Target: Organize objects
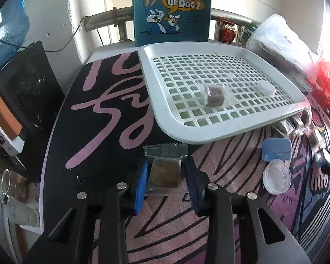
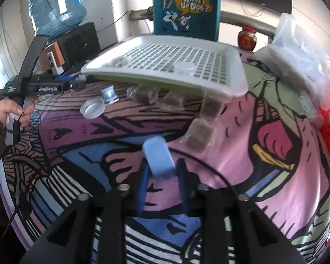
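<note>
Gripping a wrapped brown snack block (image 1: 165, 171), the left gripper (image 1: 167, 176) has its pads closed on the pack's sides, down on the printed cloth (image 1: 220, 154). White tray (image 1: 165, 101) sits just ahead, w/ another pack already in. Pack looks light, film crinkly & slippery, so hold the block body, not the wrapper ends. Right gripper (image 2: 161, 176) is clamped narrow on a blue plastic case (image 2: 159, 157): rigid, smooth, light; grip across its long sides.

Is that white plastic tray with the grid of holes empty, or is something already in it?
Not empty. In the white tray lie a wrapped brown snack and a small clear round lid; the rest of its grid is bare.
</note>
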A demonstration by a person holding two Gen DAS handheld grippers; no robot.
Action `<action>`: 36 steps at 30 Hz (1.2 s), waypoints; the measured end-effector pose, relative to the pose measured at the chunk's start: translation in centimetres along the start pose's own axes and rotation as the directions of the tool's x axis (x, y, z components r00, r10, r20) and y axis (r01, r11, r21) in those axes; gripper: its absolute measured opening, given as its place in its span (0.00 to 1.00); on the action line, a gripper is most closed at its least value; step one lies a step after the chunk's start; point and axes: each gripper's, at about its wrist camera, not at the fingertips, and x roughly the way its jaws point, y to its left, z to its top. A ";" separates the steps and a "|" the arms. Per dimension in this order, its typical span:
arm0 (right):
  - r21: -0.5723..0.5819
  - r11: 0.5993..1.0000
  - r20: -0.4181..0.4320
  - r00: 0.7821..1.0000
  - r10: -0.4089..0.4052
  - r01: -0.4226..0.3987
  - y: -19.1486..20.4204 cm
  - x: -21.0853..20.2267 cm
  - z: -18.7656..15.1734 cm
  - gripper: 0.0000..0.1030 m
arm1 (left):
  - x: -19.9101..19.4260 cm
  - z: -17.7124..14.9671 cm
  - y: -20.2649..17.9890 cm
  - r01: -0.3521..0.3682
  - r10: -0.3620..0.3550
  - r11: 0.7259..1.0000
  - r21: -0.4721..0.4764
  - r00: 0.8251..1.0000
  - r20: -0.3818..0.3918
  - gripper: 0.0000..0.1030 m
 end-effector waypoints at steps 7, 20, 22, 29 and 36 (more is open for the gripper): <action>0.094 0.992 0.112 0.991 0.079 -0.090 -1.4 -2.4 0.2 0.19 | -1.8 -0.8 -0.1 0.046 -0.045 0.998 -0.035 0.998 0.038 0.28; 0.093 0.990 0.356 0.932 0.066 -0.106 0.9 -3.3 5.4 0.19 | -6.1 0.1 -6.7 0.152 -0.151 0.988 0.013 0.953 0.263 0.29; 0.077 0.993 0.353 0.934 0.055 -0.088 1.4 -2.6 5.7 0.19 | -5.7 0.0 -7.0 0.149 -0.148 0.989 0.015 0.954 0.262 0.29; 0.066 0.997 0.300 0.954 0.018 -0.040 1.5 0.1 5.1 0.19 | -4.4 -0.5 -7.1 0.138 -0.136 0.990 0.011 0.962 0.238 0.29; 0.078 0.995 0.301 0.953 0.029 -0.055 1.1 0.1 5.2 0.19 | -4.7 -0.7 -7.2 0.142 -0.143 0.990 0.024 0.957 0.251 0.29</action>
